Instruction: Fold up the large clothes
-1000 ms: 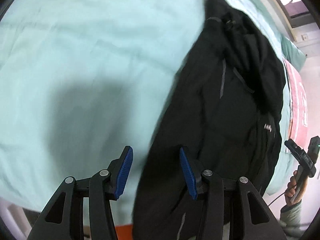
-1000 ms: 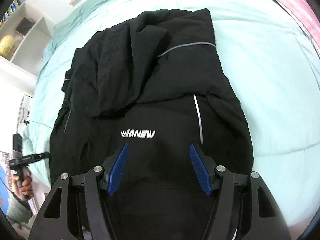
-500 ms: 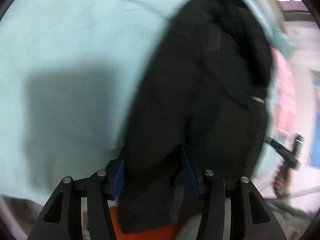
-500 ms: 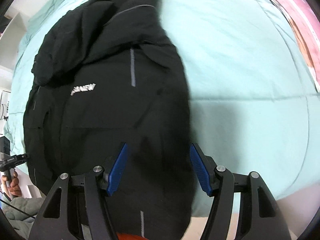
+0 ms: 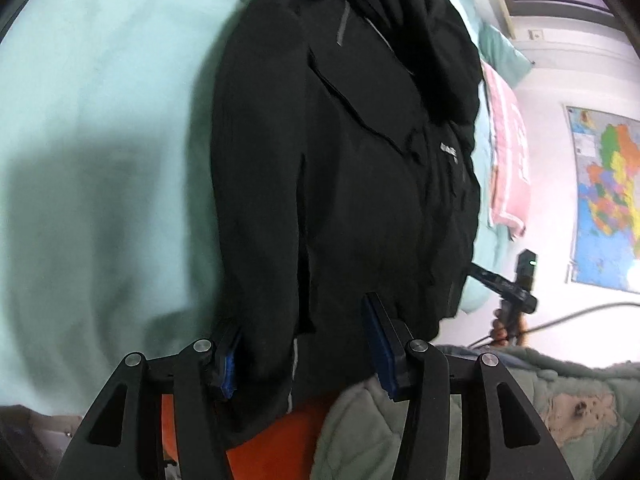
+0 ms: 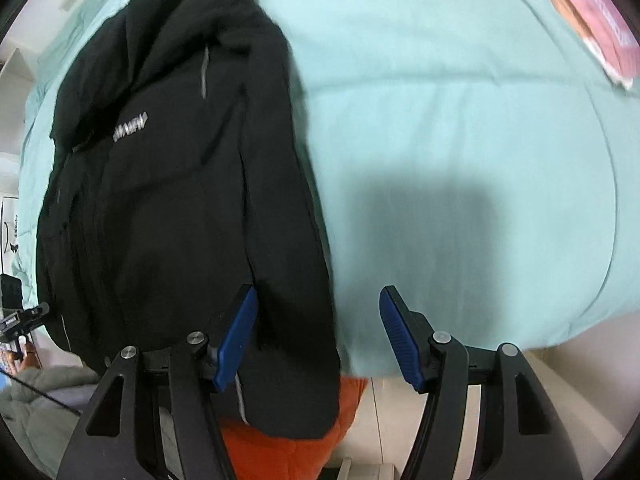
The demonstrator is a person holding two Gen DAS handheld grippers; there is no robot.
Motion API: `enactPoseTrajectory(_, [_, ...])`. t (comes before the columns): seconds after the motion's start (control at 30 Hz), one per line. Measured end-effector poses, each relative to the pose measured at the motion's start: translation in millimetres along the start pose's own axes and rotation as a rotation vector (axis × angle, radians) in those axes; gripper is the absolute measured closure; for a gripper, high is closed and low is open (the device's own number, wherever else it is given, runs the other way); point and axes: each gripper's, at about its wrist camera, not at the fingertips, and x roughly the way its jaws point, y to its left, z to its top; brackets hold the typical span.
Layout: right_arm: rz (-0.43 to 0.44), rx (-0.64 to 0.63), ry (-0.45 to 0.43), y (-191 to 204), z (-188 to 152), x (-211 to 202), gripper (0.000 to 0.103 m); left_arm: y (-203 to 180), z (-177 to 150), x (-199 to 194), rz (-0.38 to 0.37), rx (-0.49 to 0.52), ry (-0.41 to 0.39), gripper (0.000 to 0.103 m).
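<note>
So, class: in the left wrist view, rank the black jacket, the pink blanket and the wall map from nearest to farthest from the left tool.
1. Black jacket: its hem lies between the left tool fingers.
2. Pink blanket: on the bed's right edge, beyond the jacket.
3. Wall map: far right, on the wall behind the bed.

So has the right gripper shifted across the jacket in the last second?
Yes. The right gripper has slid from over the black jacket near its logo to the hem corner, so its right finger now hangs over bare mint bedspread.
</note>
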Motion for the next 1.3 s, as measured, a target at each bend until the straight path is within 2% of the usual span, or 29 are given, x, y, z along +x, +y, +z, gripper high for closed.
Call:
enactPoseTrajectory(0.1, [0.016,0.029,0.029,-10,-13,9,0.036,-2,10,1,0.01,-0.012,0.009,0.051])
enactPoseTrajectory(0.17, [0.071,0.066,0.039,-14,-21,15,0.036,-9,16,4,0.006,-0.007,-0.005,0.051])
enactPoseTrajectory(0.23, [0.142,0.054,0.044,-9,-23,15,0.065,-25,17,2,-0.049,0.019,-0.033,0.054])
enactPoseTrajectory(0.33, [0.22,-0.028,0.004,12,-27,-3,0.067,-50,22,-5,-0.151,0.065,-0.072,0.054])
enactPoseTrajectory(0.4, [0.236,-0.062,-0.005,21,-28,-10,0.067,-59,24,-4,-0.186,0.087,-0.069,0.054])
enactPoseTrajectory(0.43, [0.239,-0.071,0.005,23,-29,-8,0.067,-61,26,-1,-0.172,0.094,-0.053,0.054])
enactPoseTrajectory(0.53, [0.249,-0.054,0.042,21,-27,6,0.062,-56,26,17,-0.058,0.102,0.031,0.054])
enactPoseTrajectory(0.67, [0.225,-0.033,0.077,10,-37,22,0.061,-49,9,44,0.07,0.115,0.133,0.054])
enactPoseTrajectory(0.73, [0.214,-0.012,0.083,3,-39,26,0.058,-49,6,52,0.127,0.103,0.133,0.054])
enactPoseTrajectory(0.77, [0.22,0.008,0.087,-3,-40,29,0.058,-50,8,53,0.129,0.09,0.126,0.054])
enactPoseTrajectory(0.83, [0.241,0.041,0.101,-8,-41,33,0.057,-53,15,52,0.116,0.061,0.103,0.068])
enactPoseTrajectory(0.87, [0.263,0.047,0.097,-8,-39,31,0.058,-59,20,48,0.114,0.065,0.084,0.082])
enactPoseTrajectory(0.9, [0.28,0.044,0.079,-7,-37,25,0.071,-61,23,39,0.105,0.076,0.069,0.084])
enactPoseTrajectory(0.93, [0.3,0.042,0.047,-6,-33,12,0.079,-66,28,28,0.093,0.089,0.038,0.085])
enactPoseTrajectory(1.0, [0.321,0.059,-0.004,-3,-25,-7,0.08,-86,39,10,0.055,0.118,-0.033,0.086])
enactPoseTrajectory(1.1, [0.399,0.084,-0.097,-9,-7,-39,0.08,-116,61,-14,0.018,0.163,-0.125,0.086])
enactPoseTrajectory(1.2, [0.465,0.091,-0.172,-7,22,-68,0.08,-140,87,-39,-0.024,0.19,-0.226,0.086])
enactPoseTrajectory(1.3, [0.5,0.066,-0.233,2,50,-95,0.08,-144,107,-70,-0.063,0.197,-0.301,0.086])
